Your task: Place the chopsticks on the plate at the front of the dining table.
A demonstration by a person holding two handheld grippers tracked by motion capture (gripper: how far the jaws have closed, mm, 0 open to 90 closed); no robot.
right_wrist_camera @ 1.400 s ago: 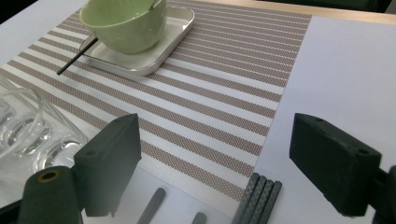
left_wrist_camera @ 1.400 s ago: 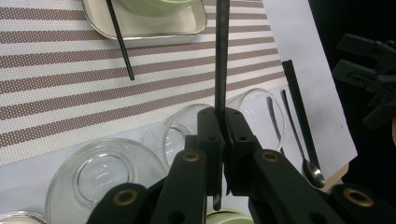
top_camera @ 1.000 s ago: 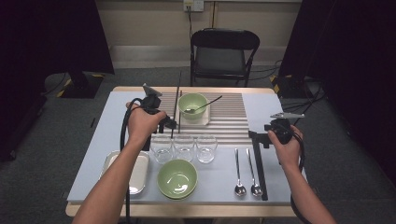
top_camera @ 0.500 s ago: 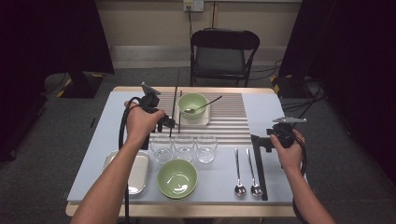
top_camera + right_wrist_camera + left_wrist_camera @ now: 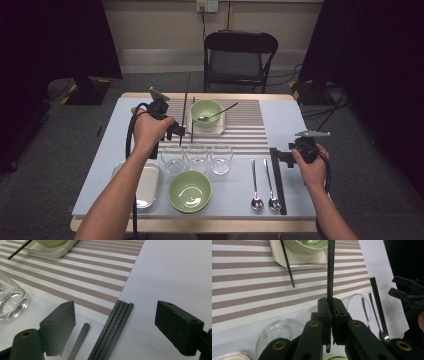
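Gripping one black chopstick (image 5: 330,270) in your left tongs (image 5: 331,312), you hold it above the striped mat (image 5: 250,127).

Your left tongs are clamped tight on the chopstick near its lower end, just beside the green bowl (image 5: 206,112) on its tray. Your right tongs (image 5: 115,327) stand wide over the bundled chopsticks (image 5: 111,327) lying on the bench (image 5: 287,117), beside two spoons (image 5: 256,200).
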